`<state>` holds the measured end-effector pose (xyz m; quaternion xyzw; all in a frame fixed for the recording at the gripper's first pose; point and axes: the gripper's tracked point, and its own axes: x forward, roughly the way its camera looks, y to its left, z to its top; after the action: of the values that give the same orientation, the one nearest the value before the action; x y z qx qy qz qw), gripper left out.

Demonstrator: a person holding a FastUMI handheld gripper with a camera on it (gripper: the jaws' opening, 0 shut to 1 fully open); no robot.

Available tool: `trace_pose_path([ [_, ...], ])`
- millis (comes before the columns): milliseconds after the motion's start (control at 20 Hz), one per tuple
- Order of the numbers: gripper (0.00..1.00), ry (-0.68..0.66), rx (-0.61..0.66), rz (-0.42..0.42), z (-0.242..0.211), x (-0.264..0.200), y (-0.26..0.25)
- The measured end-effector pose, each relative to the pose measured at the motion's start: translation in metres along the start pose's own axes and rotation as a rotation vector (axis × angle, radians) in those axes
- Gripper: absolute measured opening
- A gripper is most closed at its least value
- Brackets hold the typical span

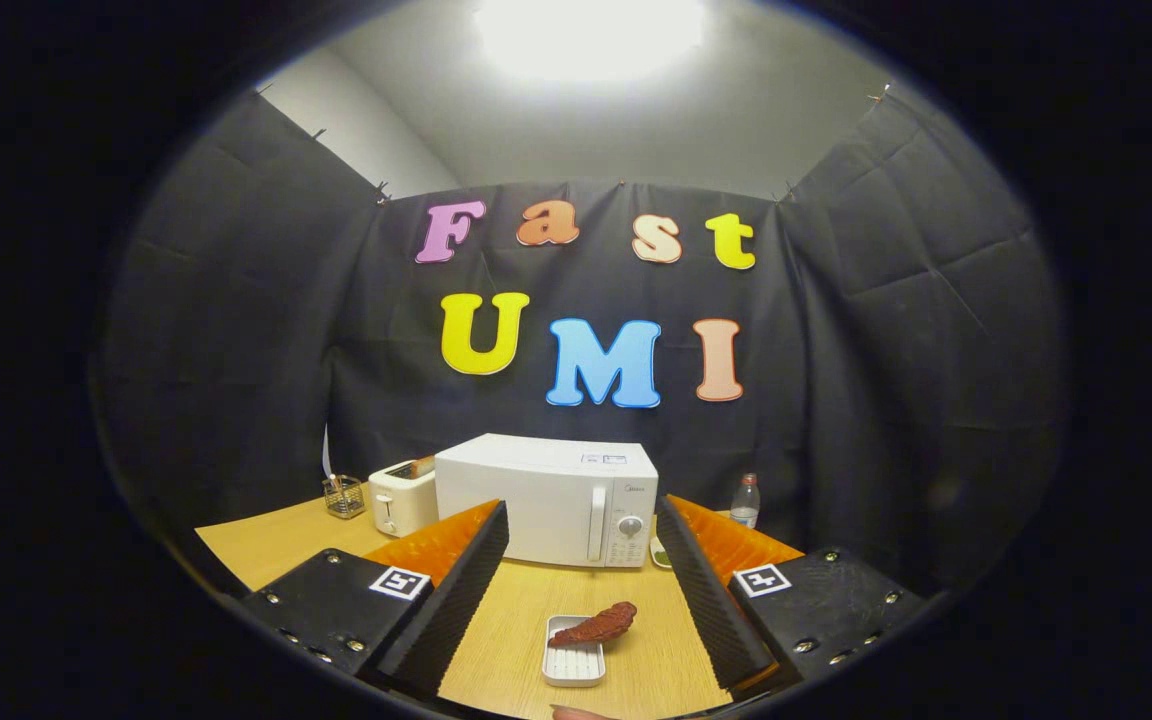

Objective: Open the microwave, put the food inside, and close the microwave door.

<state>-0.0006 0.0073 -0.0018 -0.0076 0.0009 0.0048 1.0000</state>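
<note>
Gripper [581, 600] hangs wide open low in the frame, holding nothing, its two fingers splayed over the bench [266, 545]. Between the fingers, in the lower middle of the frame, sits a small white tray [574, 663] with the food [596, 625], a reddish-brown piece, lying across its far rim and poking out toward the right finger. Neither finger touches tray or food; both lie in the open gap, a little nearer the right finger.

Beyond the fingertips, centre frame, stands the microwave [536, 495], white, door shut, its upright handle [596, 523] just left of the dial panel [629, 535]. The handle sits between the fingers' lines but well ahead of them.

By my read, we're at the very start: the door is not yet opened, so step one is in hand. The next move calls for carrying the gripper forward over the food without clipping it, lining the fingers up either side of that handle, closing on it and swinging the door out. Which side the hinge is on I cannot tell for sure; the handle's place suggests the left.

Left of the microwave, a toaster [401, 497] and a small wire holder [343, 496]; right of it, a bottle [744, 502] against the wall.
</note>
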Motion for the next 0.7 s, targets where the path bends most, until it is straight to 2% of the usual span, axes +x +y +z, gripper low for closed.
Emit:
trace_pose_path([
  [700, 0.95, -0.023, 0.015, -0.007, -0.0004, 0.0101, -0.0026],
])
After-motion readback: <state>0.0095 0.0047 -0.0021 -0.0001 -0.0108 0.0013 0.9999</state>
